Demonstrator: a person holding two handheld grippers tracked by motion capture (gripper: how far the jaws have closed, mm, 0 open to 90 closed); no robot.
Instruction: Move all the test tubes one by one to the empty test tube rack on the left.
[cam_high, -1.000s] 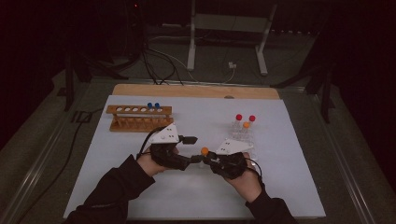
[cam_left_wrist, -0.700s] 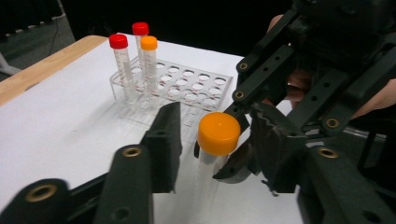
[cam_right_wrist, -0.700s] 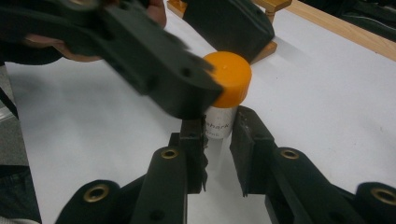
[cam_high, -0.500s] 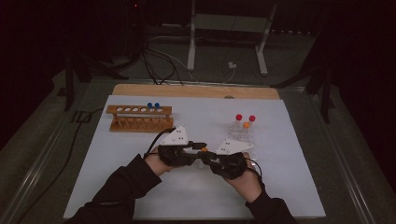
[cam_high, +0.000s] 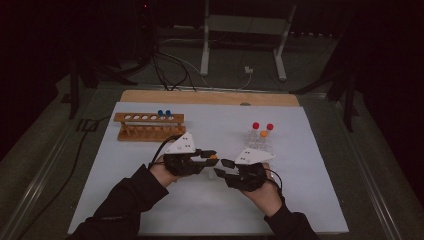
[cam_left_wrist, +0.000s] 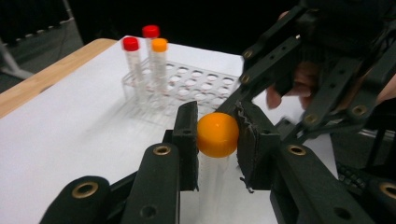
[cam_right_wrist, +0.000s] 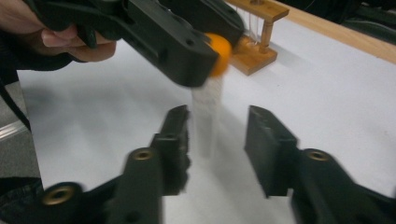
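No writing or label can be read on anything here.

Farthest to your left stands the wooden rack (cam_high: 149, 126), a pale two-tier strip with round holes along its top, and two blue-capped tubes (cam_high: 164, 114) upright near its right end. It sits beyond your left gripper (cam_high: 209, 156) and off to its left, well apart from it.

Your left hand (cam_high: 161, 170) comes in low with its dark sleeve (cam_high: 120, 205) lying along the white table sheet (cam_high: 100, 170), the grey three-cornered plate on top of the tool. Its jaws are pressed in on the orange cap (cam_left_wrist: 217, 134) of a clear tube (cam_right_wrist: 207, 116). The cap is smooth, rounded and glossy; the tube below it is a see-through cylinder hanging down toward the sheet. In the left gripper view the right-hand jaw pad looks torn and ragged at its edge.

Your right gripper (cam_high: 223, 167) faces the left one, tips nearly meeting it. Its jaws are spread, with the tube's lower body standing between them, touching neither in the right gripper view. Your right hand (cam_high: 261, 193) sits behind it, wrist angled inward.

Beyond the right gripper stands the clear plastic rack (cam_high: 260, 142), a grid of round wells holding two red-capped tubes (cam_left_wrist: 132, 67) and one orange-capped tube (cam_left_wrist: 159, 70), all upright.
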